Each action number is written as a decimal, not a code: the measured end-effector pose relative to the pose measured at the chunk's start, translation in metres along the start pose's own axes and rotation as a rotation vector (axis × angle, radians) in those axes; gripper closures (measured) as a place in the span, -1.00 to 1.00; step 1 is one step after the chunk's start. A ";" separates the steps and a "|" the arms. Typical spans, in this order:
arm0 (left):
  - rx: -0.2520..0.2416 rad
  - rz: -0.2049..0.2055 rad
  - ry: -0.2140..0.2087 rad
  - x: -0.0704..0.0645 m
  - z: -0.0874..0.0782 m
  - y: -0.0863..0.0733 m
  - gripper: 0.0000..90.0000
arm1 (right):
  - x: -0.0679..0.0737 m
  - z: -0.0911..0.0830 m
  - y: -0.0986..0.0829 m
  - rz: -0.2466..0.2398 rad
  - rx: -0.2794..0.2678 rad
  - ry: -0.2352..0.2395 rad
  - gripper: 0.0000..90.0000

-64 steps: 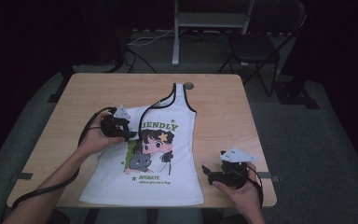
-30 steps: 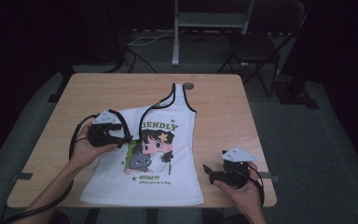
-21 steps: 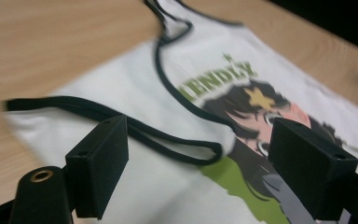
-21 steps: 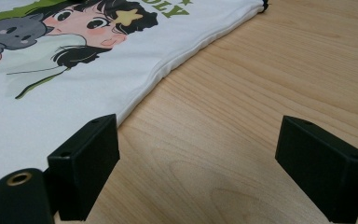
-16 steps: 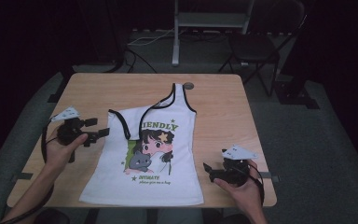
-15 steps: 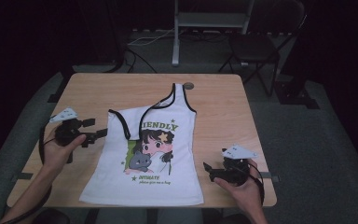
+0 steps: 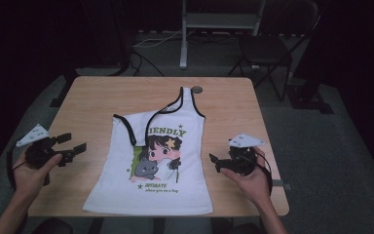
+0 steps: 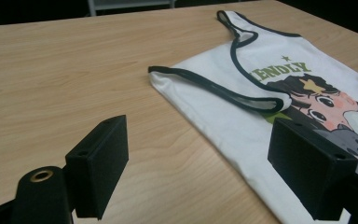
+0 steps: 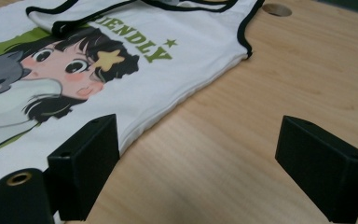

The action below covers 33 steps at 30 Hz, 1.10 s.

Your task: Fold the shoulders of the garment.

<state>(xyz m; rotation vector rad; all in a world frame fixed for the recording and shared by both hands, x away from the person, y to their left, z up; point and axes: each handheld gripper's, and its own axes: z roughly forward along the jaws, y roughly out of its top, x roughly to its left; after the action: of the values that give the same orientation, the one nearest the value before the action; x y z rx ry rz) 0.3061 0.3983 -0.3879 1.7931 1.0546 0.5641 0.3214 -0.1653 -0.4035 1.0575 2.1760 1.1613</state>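
Note:
A white tank top [image 7: 160, 161] with black trim and a cartoon girl print lies flat on the wooden table [image 7: 102, 97]. Its left shoulder strap is folded down across the chest [image 7: 136, 124]. My left gripper [image 7: 73, 144] hovers open over bare wood left of the shirt, jaws wide apart, nothing between them. In the left gripper view the folded strap [image 8: 214, 86] lies ahead and to the right of my left gripper [image 8: 214, 172]. My right gripper [image 7: 214, 162] is open at the shirt's right edge. In the right gripper view the shirt's side hem [image 9: 186, 93] runs ahead of my right gripper [image 9: 205, 172].
A round hole [image 7: 196, 89] marks the table near the shirt's upright strap. A black chair [image 7: 268, 48] and a metal stand [image 7: 219, 19] are on the floor behind the table. Bare wood lies on both sides of the shirt.
My left gripper has let go of the shirt's left shoulder and drawn back to the left, off the fabric, to the table's left edge. The strap stays folded over. The right gripper has barely moved.

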 end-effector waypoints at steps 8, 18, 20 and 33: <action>-0.015 -0.009 0.048 -0.003 -0.021 -0.018 -0.57 | -0.014 0.013 0.023 -0.017 -0.002 -0.008 -0.71; -0.045 -0.063 0.093 -0.004 -0.032 -0.034 -0.57 | -0.041 0.036 0.055 -0.013 -0.010 -0.026 -0.71; -0.059 -0.068 0.092 -0.004 -0.030 -0.036 -0.57 | -0.049 0.044 0.064 -0.007 -0.005 -0.035 -0.71; -0.030 -0.097 0.130 0.002 -0.010 -0.047 -0.57 | -0.100 0.103 0.125 0.106 0.032 -0.039 -0.71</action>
<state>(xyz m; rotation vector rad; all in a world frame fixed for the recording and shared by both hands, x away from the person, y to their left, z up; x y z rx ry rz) 0.2804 0.4132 -0.4258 1.6877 1.2089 0.6397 0.5038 -0.1505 -0.3508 1.2123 2.1373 1.1455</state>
